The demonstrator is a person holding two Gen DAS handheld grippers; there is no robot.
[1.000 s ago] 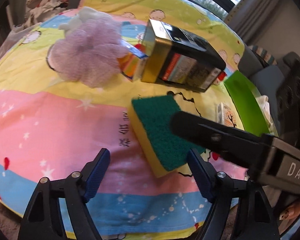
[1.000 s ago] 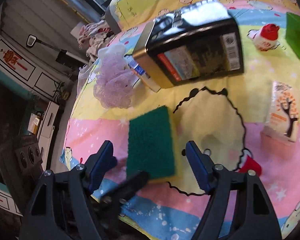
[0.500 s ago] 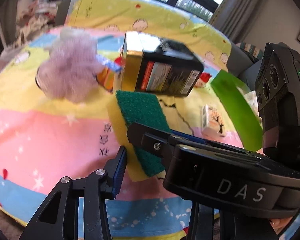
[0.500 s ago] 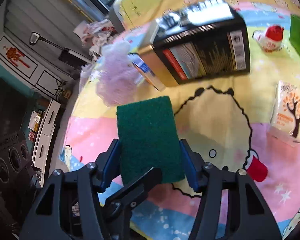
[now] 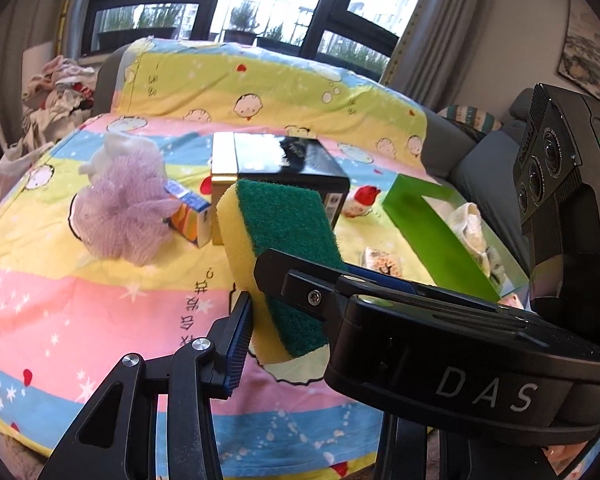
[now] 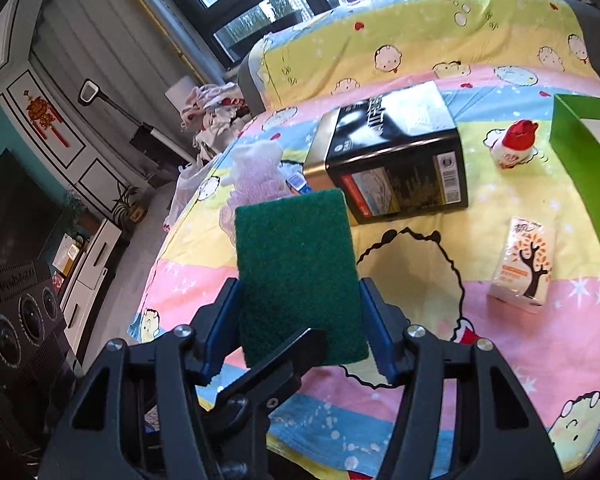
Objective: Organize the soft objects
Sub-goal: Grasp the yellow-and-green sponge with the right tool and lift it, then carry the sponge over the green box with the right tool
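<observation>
My right gripper (image 6: 298,322) is shut on a yellow sponge with a green scrub face (image 6: 298,268) and holds it above the cartoon bedspread (image 6: 420,272). In the left wrist view the same sponge (image 5: 284,240) sits between the right gripper's fingers, which cross the frame. Only my left gripper's left finger (image 5: 236,344) shows, just left of the sponge; its other finger is hidden. A purple bath pouf (image 5: 124,208) lies at the left, also in the right wrist view (image 6: 256,176). A green box (image 5: 440,236) holding soft items stands at the right.
A black and gold tin box (image 6: 392,164) lies mid-bed with a small colourful carton (image 5: 188,216) beside it. A tissue pack (image 6: 524,264) and a small red-capped toy (image 6: 514,142) lie at the right. Clothes pile (image 5: 56,92) at the far left.
My right gripper closed on the sponge and lifted it off the bedspread. Both views have risen and tilted up towards the window.
</observation>
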